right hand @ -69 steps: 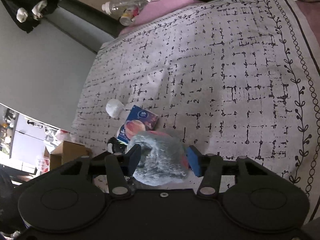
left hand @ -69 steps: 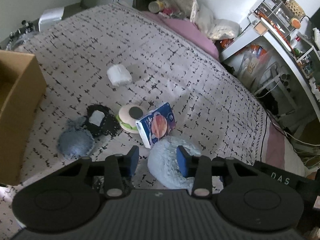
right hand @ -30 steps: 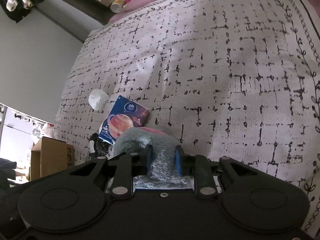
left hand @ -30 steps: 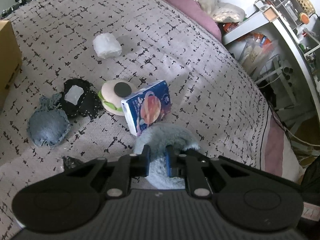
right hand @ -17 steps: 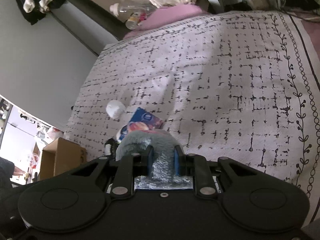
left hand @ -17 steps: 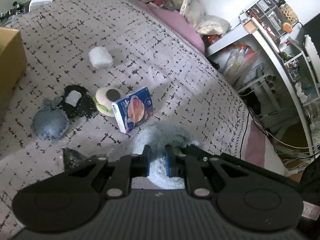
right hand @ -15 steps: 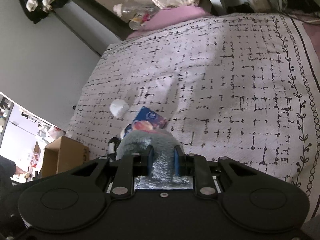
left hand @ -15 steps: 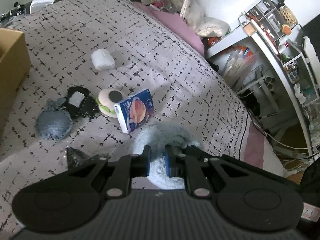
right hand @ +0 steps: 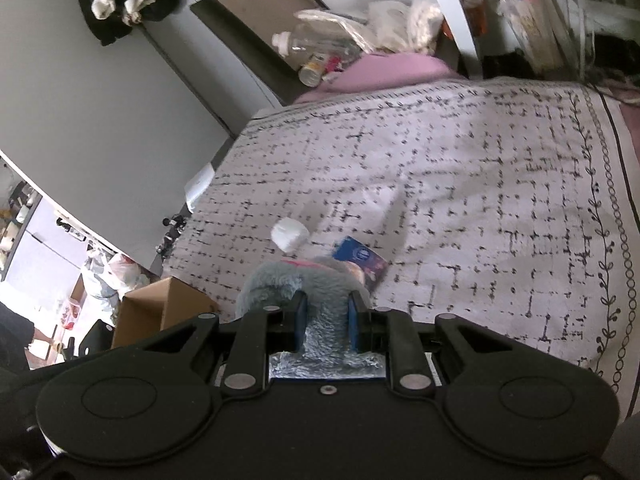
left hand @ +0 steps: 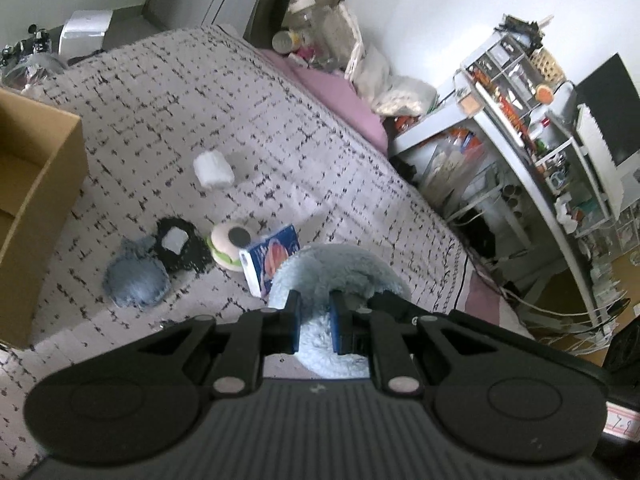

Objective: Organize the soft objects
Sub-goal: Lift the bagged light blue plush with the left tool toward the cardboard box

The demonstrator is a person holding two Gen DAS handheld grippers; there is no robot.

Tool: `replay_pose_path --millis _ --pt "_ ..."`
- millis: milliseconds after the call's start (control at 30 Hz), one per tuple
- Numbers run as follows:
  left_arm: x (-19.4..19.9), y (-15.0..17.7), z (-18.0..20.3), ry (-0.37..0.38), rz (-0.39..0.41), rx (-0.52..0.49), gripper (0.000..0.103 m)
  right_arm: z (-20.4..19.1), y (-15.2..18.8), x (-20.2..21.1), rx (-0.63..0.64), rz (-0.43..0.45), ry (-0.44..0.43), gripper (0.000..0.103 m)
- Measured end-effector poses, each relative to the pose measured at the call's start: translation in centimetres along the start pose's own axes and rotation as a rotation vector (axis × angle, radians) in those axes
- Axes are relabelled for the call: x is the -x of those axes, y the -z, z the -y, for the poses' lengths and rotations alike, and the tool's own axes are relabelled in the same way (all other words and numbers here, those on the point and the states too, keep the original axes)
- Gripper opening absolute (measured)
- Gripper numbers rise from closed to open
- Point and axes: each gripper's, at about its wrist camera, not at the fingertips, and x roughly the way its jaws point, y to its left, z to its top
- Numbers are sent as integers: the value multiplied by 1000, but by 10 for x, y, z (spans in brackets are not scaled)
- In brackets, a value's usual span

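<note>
Fluffy pale-blue plush (left hand: 332, 276) hangs above the bed (left hand: 168, 120), both hand-held grippers clamped on it — left hand-held gripper (left hand: 314, 322), right hand-held gripper (right hand: 324, 322). Only the left view shows the denim pouch (left hand: 136, 278) and burger toy (left hand: 230, 246) — both show the blue tissue pack (right hand: 362, 262).

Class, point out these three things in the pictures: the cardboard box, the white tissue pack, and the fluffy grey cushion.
cardboard box (left hand: 44, 184), left wrist view, its side wall.
white tissue pack (left hand: 213, 169), left wrist view, its top.
fluffy grey cushion (left hand: 336, 270), left wrist view, its upper curve.
</note>
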Motion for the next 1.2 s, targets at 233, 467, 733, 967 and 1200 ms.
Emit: replay_pose_path --millis 233,467,733,967,1200 --pt "27 -12 -17 11 42 5 13 -33 0 4 40 16 -18 21" --pt "48 -24 -43 12 74 23 13 -66 4 0 55 22 -40 20" --pt "70 -44 -69 9 115 18 13 -106 4 -9 68 41 -66 20" --pt "79 -62 -102 9 128 52 13 -139 7 -27 85 39 -66 20" --pt "88 -81 -143 -8 150 82 13 -172 10 -57 84 17 -102 21"
